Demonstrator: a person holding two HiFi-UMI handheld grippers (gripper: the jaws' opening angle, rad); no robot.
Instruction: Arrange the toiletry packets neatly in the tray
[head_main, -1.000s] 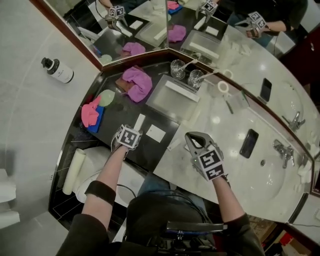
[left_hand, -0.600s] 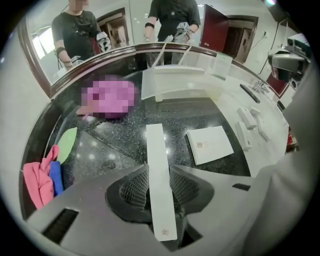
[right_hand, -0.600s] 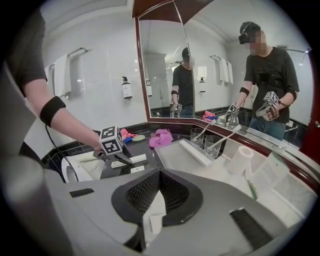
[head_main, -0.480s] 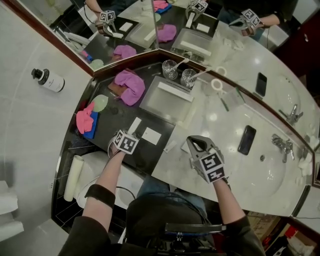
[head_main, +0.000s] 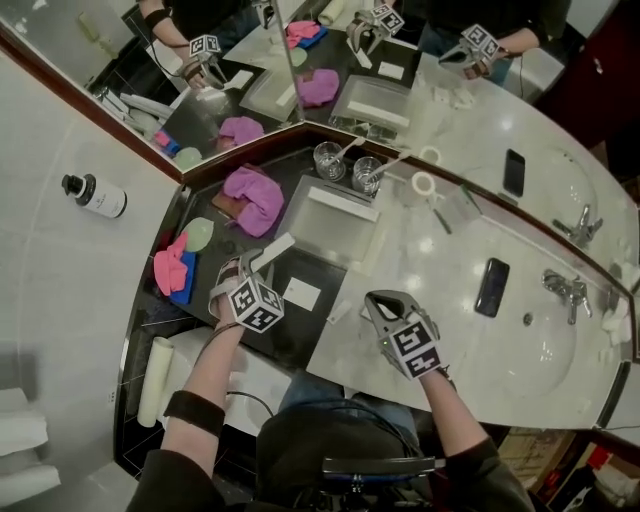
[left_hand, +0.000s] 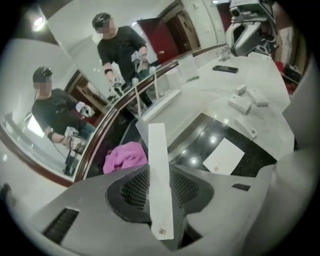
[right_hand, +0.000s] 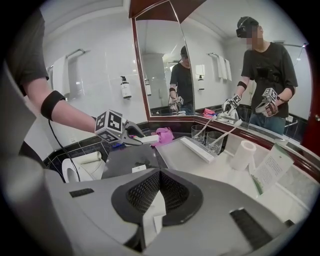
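Over the dark table, left gripper (head_main: 257, 266) fingers pinch a long packet (left_hand: 160, 180) just short of the tray (head_main: 320, 222). Right gripper (head_main: 383, 300) fingers pinch a small packet (right_hand: 151, 217). A flat packet (head_main: 302, 294) lies outside, so it's mostly undone imo.

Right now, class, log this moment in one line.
left hand-held gripper: just closed on long packet | right hand-held gripper: shut on small packet | tray: one box inside
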